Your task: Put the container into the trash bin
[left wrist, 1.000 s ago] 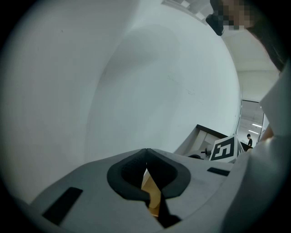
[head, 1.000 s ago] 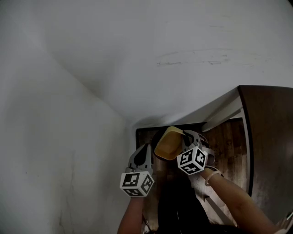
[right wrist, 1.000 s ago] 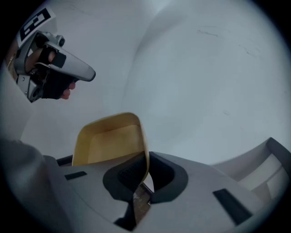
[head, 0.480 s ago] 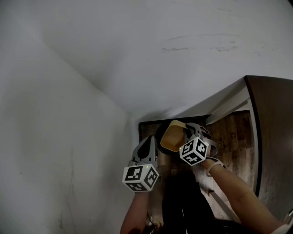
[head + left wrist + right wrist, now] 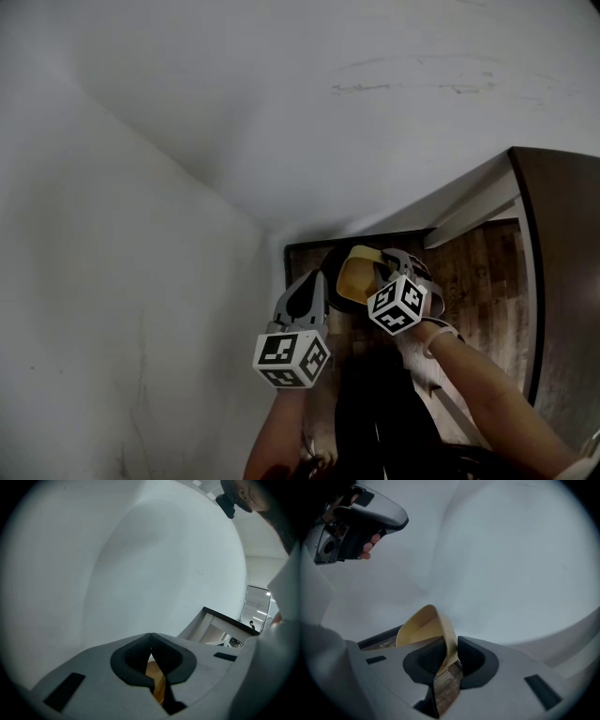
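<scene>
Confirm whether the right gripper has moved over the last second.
Yes. Right gripper sank toward the wooden floor, jaws opening around the yellow container.

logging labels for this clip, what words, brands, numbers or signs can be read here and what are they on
Readable text: none in any view.
marker cubes: black-and-white square patterns only, no letters or digits.
container: plain pale yellow, no print visible.
dark strip behind the container in the right gripper view: faint pale marks, too small and blurred to read.
</scene>
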The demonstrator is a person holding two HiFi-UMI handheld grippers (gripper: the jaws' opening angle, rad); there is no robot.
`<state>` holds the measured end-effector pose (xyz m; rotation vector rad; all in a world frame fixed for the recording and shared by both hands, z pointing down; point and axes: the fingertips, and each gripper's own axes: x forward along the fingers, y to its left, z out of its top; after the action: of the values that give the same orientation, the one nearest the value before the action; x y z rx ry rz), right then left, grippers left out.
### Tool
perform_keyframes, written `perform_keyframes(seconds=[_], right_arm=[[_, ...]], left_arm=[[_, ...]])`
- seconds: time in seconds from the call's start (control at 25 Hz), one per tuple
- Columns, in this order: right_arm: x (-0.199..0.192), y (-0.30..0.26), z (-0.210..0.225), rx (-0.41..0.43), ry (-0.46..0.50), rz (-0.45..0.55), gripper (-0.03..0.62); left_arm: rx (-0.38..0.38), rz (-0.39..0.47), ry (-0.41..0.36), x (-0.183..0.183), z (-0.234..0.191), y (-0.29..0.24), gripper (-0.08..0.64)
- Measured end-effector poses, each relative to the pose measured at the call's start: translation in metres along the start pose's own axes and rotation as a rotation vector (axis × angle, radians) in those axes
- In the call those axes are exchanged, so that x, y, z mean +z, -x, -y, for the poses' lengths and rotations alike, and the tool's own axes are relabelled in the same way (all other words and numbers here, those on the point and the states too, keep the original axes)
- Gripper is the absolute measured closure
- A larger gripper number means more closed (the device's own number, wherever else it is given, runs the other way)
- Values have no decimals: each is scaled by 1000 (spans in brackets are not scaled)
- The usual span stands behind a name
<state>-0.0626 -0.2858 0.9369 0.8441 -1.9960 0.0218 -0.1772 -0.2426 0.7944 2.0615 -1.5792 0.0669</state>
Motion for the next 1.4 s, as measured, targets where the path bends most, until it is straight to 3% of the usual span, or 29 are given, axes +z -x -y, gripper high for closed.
perform_keyframes(seconds=[0.52, 1.0, 1.4], right_arm=[[-10, -7, -11, 67, -60, -10, 451], [-7, 4, -7, 74, -91, 1, 448], [9, 38, -3, 91, -121, 30, 465]], left_arm=[[11, -31, -9, -8, -11, -1, 540], [-7, -37, -19, -2, 0, -3, 540], [-31, -35, -44, 25, 21, 0, 540]])
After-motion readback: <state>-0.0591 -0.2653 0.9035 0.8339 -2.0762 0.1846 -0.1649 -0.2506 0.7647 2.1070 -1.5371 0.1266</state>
